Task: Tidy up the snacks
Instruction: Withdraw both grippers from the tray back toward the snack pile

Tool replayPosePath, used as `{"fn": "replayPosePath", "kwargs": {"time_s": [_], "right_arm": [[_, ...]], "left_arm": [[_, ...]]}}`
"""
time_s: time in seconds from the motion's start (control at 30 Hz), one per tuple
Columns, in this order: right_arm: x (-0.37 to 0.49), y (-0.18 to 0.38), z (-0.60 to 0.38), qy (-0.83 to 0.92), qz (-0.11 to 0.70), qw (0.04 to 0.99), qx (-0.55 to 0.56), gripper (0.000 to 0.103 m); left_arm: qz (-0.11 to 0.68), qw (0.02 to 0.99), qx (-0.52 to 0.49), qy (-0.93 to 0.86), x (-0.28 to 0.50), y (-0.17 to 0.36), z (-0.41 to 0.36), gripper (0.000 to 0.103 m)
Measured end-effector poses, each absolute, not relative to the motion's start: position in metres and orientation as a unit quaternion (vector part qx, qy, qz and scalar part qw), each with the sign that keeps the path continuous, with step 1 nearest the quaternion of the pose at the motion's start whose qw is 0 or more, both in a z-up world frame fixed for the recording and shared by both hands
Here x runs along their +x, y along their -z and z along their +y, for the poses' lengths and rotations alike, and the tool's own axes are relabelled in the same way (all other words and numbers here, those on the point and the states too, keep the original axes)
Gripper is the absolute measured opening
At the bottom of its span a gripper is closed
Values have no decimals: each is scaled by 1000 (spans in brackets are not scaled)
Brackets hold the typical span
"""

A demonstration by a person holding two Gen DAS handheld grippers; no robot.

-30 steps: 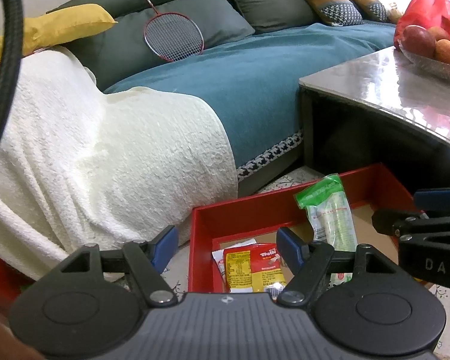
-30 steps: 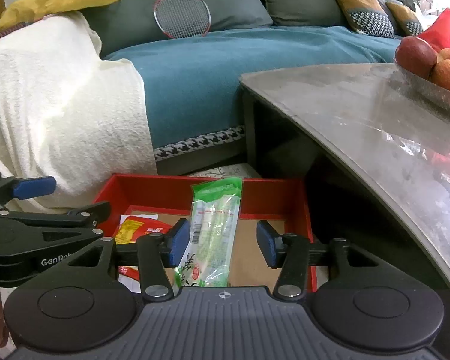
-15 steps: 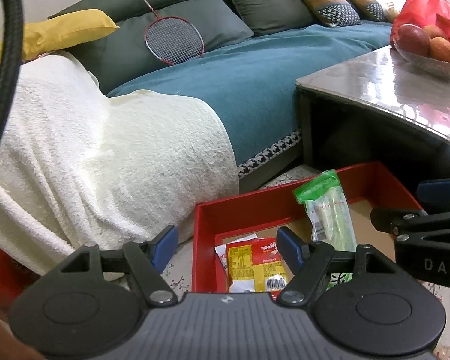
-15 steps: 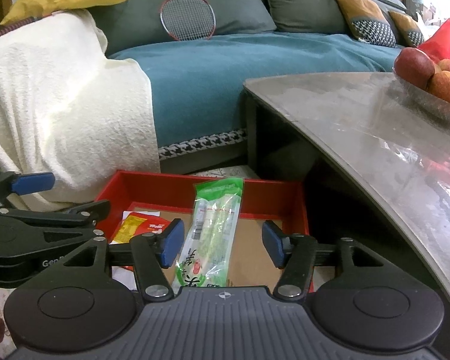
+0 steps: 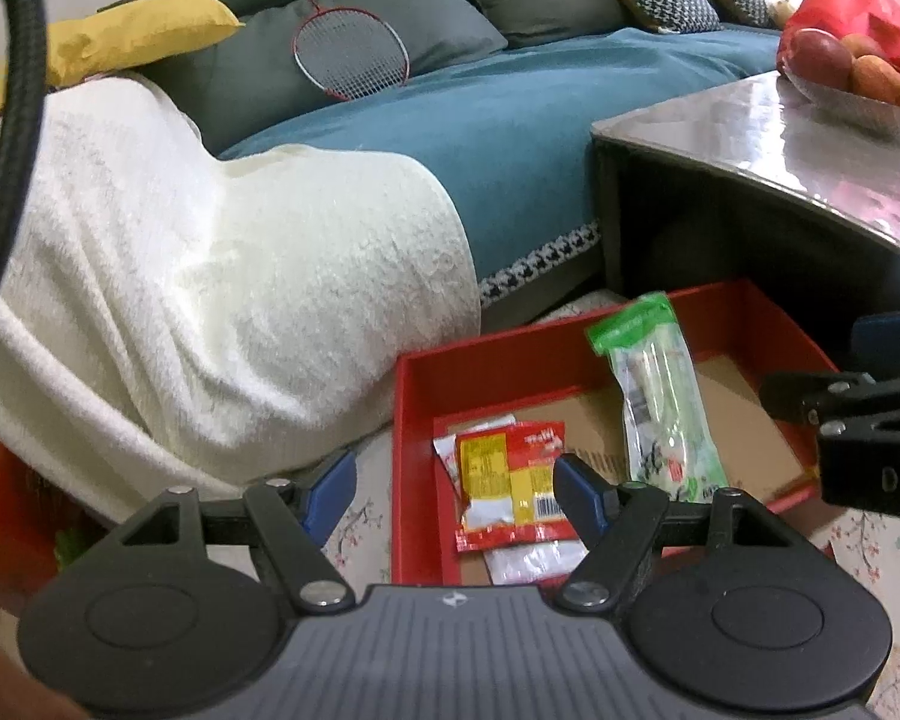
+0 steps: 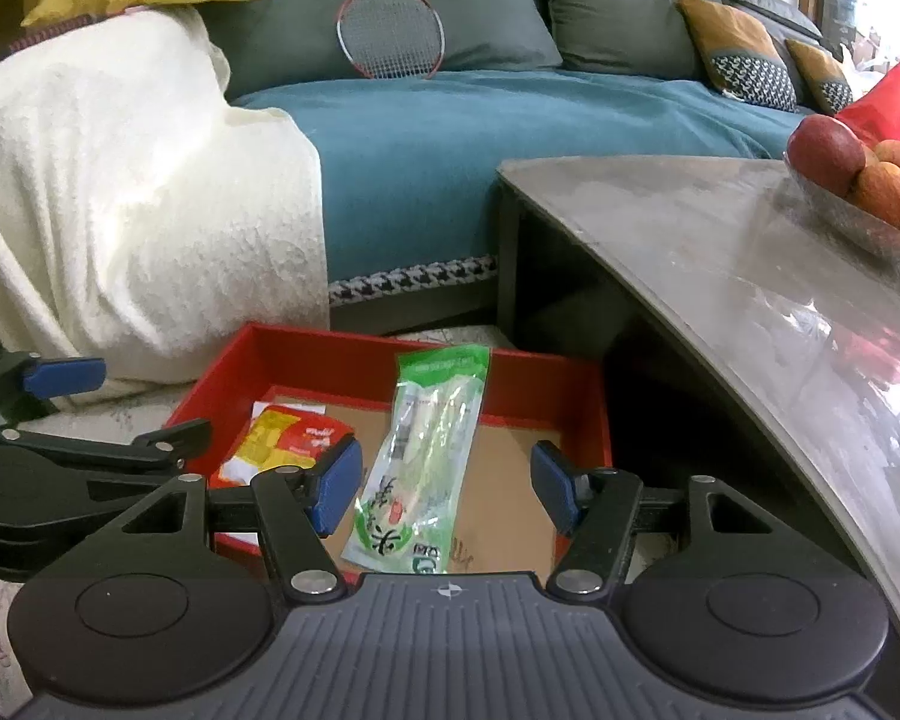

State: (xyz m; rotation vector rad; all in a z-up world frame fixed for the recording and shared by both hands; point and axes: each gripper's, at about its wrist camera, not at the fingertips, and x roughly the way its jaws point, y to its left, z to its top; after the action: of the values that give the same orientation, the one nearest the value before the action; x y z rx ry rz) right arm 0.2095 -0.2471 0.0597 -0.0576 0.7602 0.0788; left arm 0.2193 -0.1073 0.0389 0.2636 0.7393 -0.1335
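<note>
A red box (image 5: 411,420) with a cardboard floor sits on the floor; it also shows in the right wrist view (image 6: 546,375). In it lie a green-and-clear snack pack (image 5: 660,402) (image 6: 429,450) leaning on the far wall, and a red-and-yellow packet (image 5: 510,480) (image 6: 282,438) over a white one. My left gripper (image 5: 456,495) is open and empty, above the box's near left corner. My right gripper (image 6: 447,483) is open and empty, above the green pack's near end.
A grey coffee table (image 6: 720,252) overhangs the box on the right, with a fruit bowl (image 6: 858,180). A sofa with a teal cover (image 5: 540,120) and a white blanket (image 5: 210,300) stands behind. A badminton racket (image 6: 390,30) leans on the cushions.
Both grippers have drawn back and up a little from the box, so more of its contents shows. Both stayed open. The snacks have not moved.
</note>
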Motion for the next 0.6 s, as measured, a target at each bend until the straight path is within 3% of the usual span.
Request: {"fn": "replayPosePath", "kwargs": {"time_s": [0.6], "right_arm": [[172,-66,-228,-60,368,926,-61,73]], "left_arm": [[381,914,112,80,166,-42,-89,66]]}}
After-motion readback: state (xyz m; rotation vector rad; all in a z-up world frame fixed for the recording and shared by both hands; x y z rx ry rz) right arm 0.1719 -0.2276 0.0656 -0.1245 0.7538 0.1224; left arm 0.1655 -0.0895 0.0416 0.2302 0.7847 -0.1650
